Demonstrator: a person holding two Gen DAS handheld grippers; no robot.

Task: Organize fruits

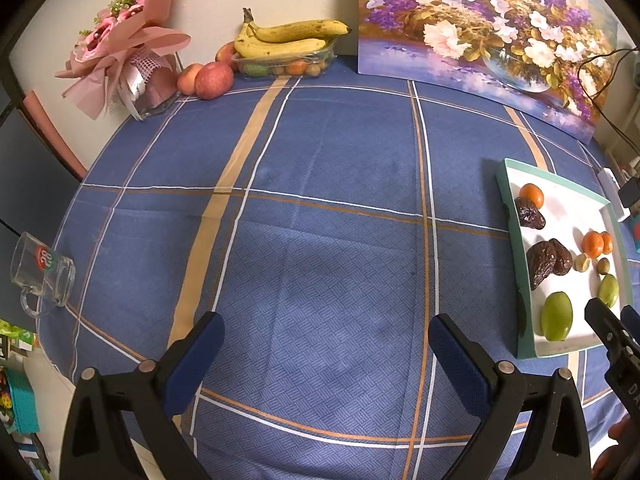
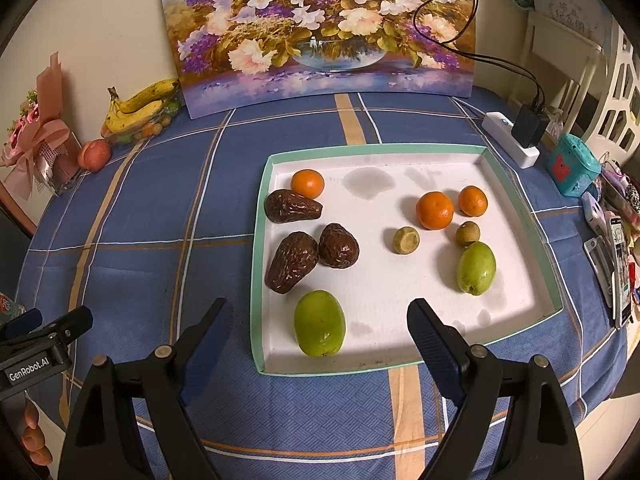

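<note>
Wrinkled brown dates [image 2: 294,261], smooth green ovals [image 2: 319,323] in shallow tray [image 2: 258,280]; left gripper [image 1: 326,344] and right gripper [image 2: 320,330] spread wide, empty.

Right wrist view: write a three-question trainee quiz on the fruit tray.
1. True or false: three oranges lie in the tray.
2. Which fruit lies nearest the right gripper? A) banana B) green fruit C) apple
3. Fill in: the wrinkled fruits on the tray's left side are ____ in colour.

Key:
1. True: one orange far left, two on the right.
2. B, the green fruit.
3. Dark brown.
</note>
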